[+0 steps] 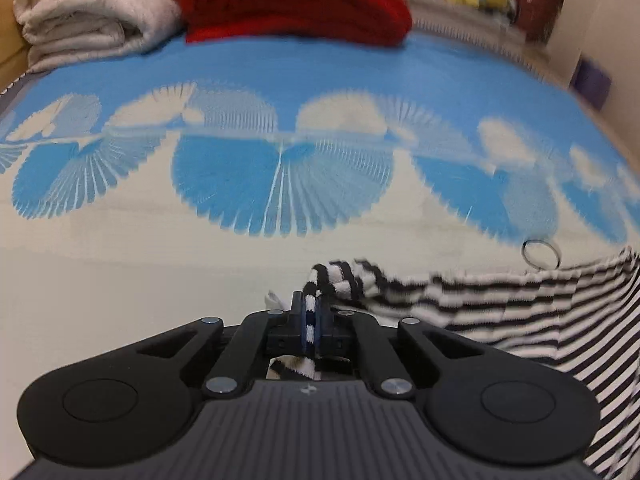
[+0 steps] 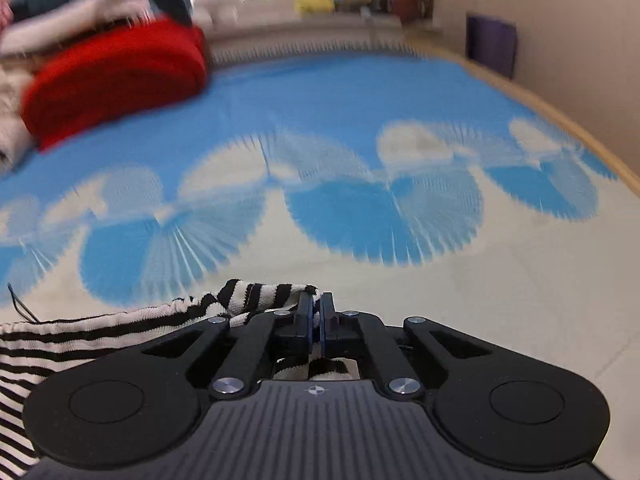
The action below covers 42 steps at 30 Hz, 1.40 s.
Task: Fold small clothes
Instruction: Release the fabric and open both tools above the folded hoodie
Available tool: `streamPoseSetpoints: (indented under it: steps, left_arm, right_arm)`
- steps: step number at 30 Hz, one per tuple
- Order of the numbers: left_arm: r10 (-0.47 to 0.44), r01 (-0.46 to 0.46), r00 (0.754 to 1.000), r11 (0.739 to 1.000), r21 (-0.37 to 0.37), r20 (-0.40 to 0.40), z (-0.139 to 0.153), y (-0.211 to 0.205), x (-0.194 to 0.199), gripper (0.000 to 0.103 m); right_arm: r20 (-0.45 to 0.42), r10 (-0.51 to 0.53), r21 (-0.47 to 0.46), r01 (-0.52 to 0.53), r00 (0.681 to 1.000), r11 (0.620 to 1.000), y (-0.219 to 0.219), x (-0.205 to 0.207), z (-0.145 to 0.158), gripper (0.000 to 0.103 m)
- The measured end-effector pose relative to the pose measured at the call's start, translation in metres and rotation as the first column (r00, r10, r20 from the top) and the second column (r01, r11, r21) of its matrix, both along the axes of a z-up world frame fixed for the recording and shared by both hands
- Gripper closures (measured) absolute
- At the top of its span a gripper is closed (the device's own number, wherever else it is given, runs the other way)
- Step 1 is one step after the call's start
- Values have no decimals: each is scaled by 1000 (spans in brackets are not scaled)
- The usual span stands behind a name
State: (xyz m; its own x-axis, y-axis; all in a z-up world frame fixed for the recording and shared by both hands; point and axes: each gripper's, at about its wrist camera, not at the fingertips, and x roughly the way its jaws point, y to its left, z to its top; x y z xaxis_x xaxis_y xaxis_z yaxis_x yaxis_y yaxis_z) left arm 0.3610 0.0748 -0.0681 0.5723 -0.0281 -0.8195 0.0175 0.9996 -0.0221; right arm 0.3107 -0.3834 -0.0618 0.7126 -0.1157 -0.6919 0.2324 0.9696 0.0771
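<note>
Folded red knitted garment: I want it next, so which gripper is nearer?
Left gripper, judging by apparent size: the red garment lies straight ahead. From the right gripper it sits far left.

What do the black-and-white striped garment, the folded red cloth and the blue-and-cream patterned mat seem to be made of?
Black-and-white striped garment: soft knit fabric, matte; it bunches and drapes where both grippers pinch it.
Folded red cloth: thick, fuzzy textile, perhaps fleece or knit; blur leaves it open.
Blue-and-cream patterned mat: flat woven material, matte, fringed far edge.

Black-and-white striped garment (image 1: 520, 312), blue-and-cream fan-patterned bedspread (image 1: 280, 80), red folded knit (image 1: 292, 0), cream towel (image 1: 80, 12)
</note>
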Motion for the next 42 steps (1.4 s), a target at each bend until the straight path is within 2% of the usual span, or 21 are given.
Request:
streamPoseSetpoints:
  steps: [2, 3, 4, 6, 8, 11, 13, 14, 16, 19, 22, 24, 26, 29, 32, 33, 34, 36, 38, 40, 42]
  left_arm:
    - [10, -9, 997, 1000, 12, -81, -11, 0, 2, 82]
    - [18, -17, 995, 1000, 16, -98, -13, 2, 0, 71]
    - [27, -25, 996, 999, 27, -91, -11, 5, -4, 68]
    - [36, -34, 999, 999, 36, -41, 2, 10, -14, 66]
    - [34, -34, 999, 999, 5, 11, 17, 18, -27, 66]
    - [-42, 49, 997, 993, -105, 60, 34, 23, -46, 66]
    - [-153, 157, 988, 960, -232, 34, 35, 18, -54, 66]
    - [-224, 213, 975, 925, -315, 2, 31, 14, -56, 66]
    - [-342, 300, 939, 875, -381, -47, 22, -1, -60, 66]
    - [-403, 352, 906, 887, -299, -127, 1, -23, -61, 66]
    - [-357, 310, 912, 922, -231, -201, -17, -27, -57, 67]
    - [-325, 269, 927, 925, -269, -187, -9, -21, -58, 67]
    - [-341, 284, 928, 906, -313, -148, 4, -16, -66, 66]
    - [-447, 379, 883, 858, -347, -140, 10, -22, -83, 64]
    - [-490, 444, 820, 871, -209, -297, -20, -36, -97, 64]
    - [-502, 467, 808, 865, -185, -307, -24, -38, -101, 65]
    - [-509, 475, 811, 860, -183, -288, -21, -37, -103, 64]
    - [-454, 394, 856, 882, -258, -246, -10, -23, -98, 60]
    - [-362, 286, 913, 897, -338, -188, 4, 3, -93, 52]
    - [-245, 170, 959, 901, -400, -145, 15, 32, -89, 30]
    - [-86, 16, 986, 899, -438, -141, 19, 61, -88, 24]
  right_arm:
    - [-92, 21, 21, -20, 996, 1000, 6, 8, -14, 99]
    - [-133, 32, 23, -29, 991, 999, 10, 10, -18, 90]
    - [-151, 34, 19, -31, 988, 999, 12, 10, -18, 76]
    - [-103, 33, 21, -31, 994, 999, 13, 0, -8, 65]
    - [-35, 37, 35, -36, 999, 999, 11, -13, 7, 63]
    - [41, 71, 86, -74, 997, 994, 2, -35, 27, 63]
    - [60, 144, 131, -150, 988, 980, -1, -49, 36, 63]
    - [52, 194, 151, -200, 980, 968, 0, -54, 37, 63]
    - [13, 303, 190, -300, 953, 935, 3, -64, 34, 63]
    - [-160, 439, 254, -393, 884, 884, 11, -72, 6, 58]
    - [-321, 443, 98, -436, 837, 894, 21, -82, -19, 58]
    - [-287, 439, 101, -429, 851, 897, 15, -90, -11, 58]
    - [-242, 414, 148, -388, 877, 910, 3, -101, 0, 57]
    - [-243, 427, 156, -400, 871, 903, -4, -115, 4, 56]
    - [-400, 404, 73, -410, 823, 909, 0, -120, -18, 56]
    - [-438, 393, 48, -415, 809, 908, 2, -122, -24, 56]
    - [-441, 390, 32, -419, 808, 907, 5, -124, -24, 57]
    - [-389, 381, -6, -416, 839, 909, 9, -126, -11, 57]
    - [-273, 364, -73, -396, 891, 915, 11, -132, 18, 56]
    - [-142, 327, -107, -343, 934, 933, 7, -142, 50, 55]
    - [-7, 292, -83, -292, 956, 953, -1, -153, 76, 53]
